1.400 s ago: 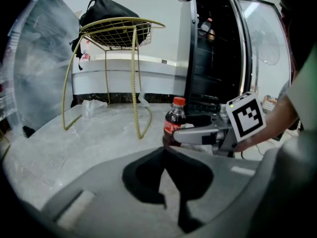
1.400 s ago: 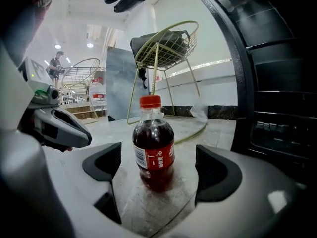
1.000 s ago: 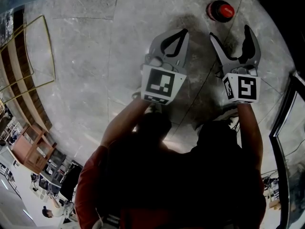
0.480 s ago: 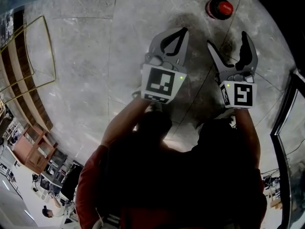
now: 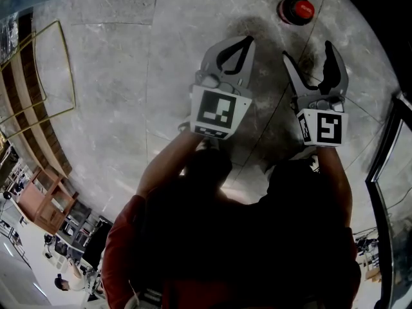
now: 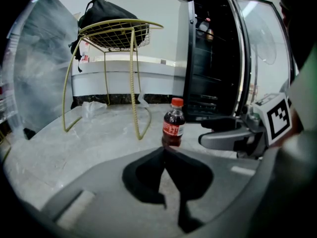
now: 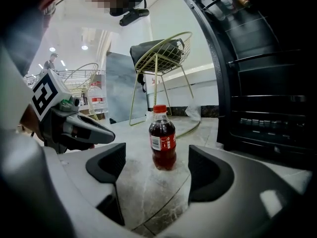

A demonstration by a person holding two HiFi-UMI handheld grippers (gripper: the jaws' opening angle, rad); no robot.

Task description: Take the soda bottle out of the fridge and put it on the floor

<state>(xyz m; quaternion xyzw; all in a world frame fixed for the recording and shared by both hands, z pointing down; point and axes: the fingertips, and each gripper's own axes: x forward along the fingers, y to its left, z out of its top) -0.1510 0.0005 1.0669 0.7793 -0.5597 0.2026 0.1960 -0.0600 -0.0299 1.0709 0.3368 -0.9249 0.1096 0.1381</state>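
The small plastic soda bottle, dark cola under a red cap, stands upright on the grey marble floor. It is at the far side of my head view and just left of the open black fridge. Nothing touches it. As I read it, the placing is done: the bottle is out of the fridge and on its base on the floor.

My right tongs are spread wide and have just been closing a little, with nothing between the pads. In the right gripper view the bottle lines up with the gap, but it stands beyond the tips, clear of both. I judge the wide gap is there so the tongs can come away without brushing a tall, narrow-based bottle and tipping it.

My left tongs are closed tip to tip on nothing, held low just left of the right pair. I take them as parked, since one pair is enough for a light bottle. In the left gripper view the bottle stands just ahead, with the gold wire chair farther off to the left.
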